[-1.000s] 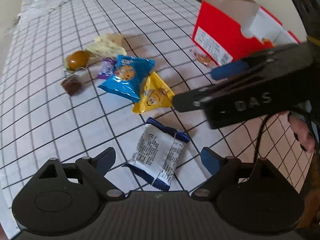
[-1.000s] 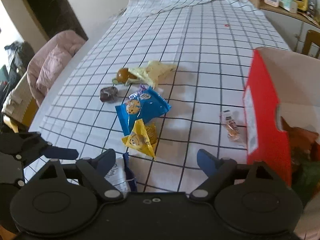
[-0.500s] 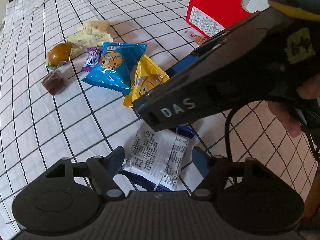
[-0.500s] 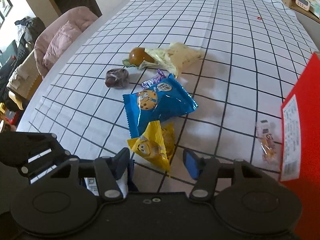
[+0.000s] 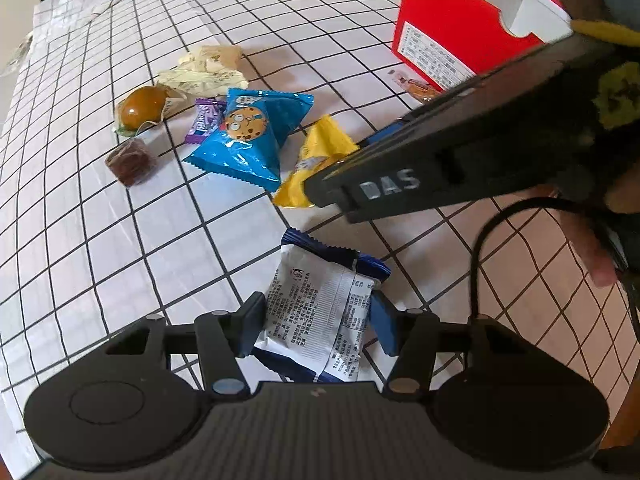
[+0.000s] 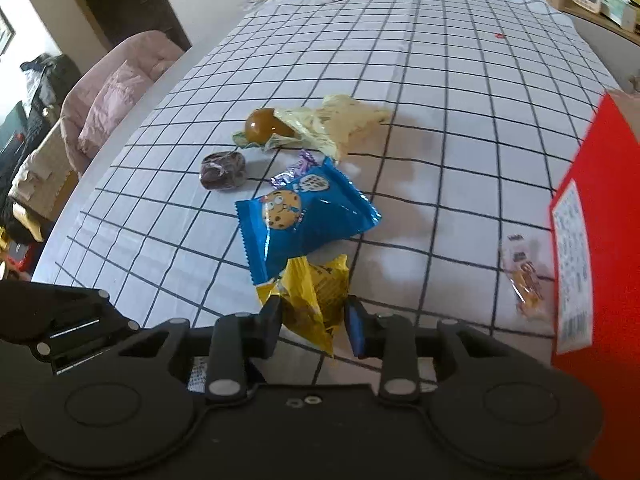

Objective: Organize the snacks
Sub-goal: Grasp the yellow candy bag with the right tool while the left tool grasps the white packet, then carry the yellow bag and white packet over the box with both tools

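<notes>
My left gripper (image 5: 316,322) has closed on a white and navy snack packet (image 5: 320,312) at the table's near edge; the pads touch both its sides. My right gripper (image 6: 314,322) has closed on a yellow snack packet (image 6: 316,300), which also shows in the left wrist view (image 5: 316,156) partly behind the right gripper's body (image 5: 460,160). A blue cookie packet (image 6: 308,216) lies just beyond it. A red open box (image 5: 452,36) stands at the right, also seen in the right wrist view (image 6: 592,240).
Further loose snacks lie on the checked tablecloth (image 6: 400,60): a purple candy (image 5: 204,120), a dark brown wrapped cube (image 6: 222,170), a golden round sweet (image 6: 262,124), pale yellow packets (image 6: 340,124) and a small clear-wrapped sweet (image 6: 524,276) beside the box. The tiled floor (image 5: 540,320) lies beyond the table edge.
Both grippers moved forward and down and closed: the left on the white and navy packet, the right on the yellow packet. Both were open a second ago.
</notes>
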`<state>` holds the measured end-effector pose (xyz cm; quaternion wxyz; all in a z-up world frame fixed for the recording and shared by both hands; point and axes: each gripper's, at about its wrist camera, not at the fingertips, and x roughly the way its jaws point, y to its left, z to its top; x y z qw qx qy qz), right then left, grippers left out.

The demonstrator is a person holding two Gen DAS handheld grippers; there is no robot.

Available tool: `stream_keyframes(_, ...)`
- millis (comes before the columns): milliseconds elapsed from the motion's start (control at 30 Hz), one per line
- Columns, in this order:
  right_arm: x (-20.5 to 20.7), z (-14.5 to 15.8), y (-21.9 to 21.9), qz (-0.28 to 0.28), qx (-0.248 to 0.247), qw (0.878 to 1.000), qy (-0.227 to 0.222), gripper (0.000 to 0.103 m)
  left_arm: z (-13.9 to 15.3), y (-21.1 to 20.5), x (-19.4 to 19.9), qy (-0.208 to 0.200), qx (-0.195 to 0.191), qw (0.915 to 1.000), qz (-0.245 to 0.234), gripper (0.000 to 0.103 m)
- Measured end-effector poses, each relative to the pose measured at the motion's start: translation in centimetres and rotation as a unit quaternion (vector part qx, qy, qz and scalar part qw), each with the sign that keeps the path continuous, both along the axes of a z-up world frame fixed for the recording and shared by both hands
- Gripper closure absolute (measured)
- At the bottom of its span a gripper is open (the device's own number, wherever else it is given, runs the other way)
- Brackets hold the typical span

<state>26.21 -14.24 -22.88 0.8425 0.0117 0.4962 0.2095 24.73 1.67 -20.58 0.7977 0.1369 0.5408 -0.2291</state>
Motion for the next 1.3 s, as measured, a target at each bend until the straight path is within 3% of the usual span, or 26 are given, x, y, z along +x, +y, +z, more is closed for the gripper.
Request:
stream_keyframes(300, -2.5, 2.6, -1.2, -0.021, 0.015, 0.999, -0.018, 0.071, 1.7, 1.1, -0.8, -0.013, -0.013, 0.9990, 0.040, 0.048)
stream_keyframes(767, -8.4, 8.2, -2.8, -0.019, 0.025, 0.996, -0.080, 0.071, 8.3, 1.4, -3.9, -0.051, -0.042, 0.9943, 0.083, 0.048)
stream_keyframes(1300, -13.6, 12.7, -7.9, -0.052, 0.028, 0.991, -0.120, 0.071, 15.0, -2.7, -7.7, -0.084, -0.066, 0.9904, 0.087, 0.048)
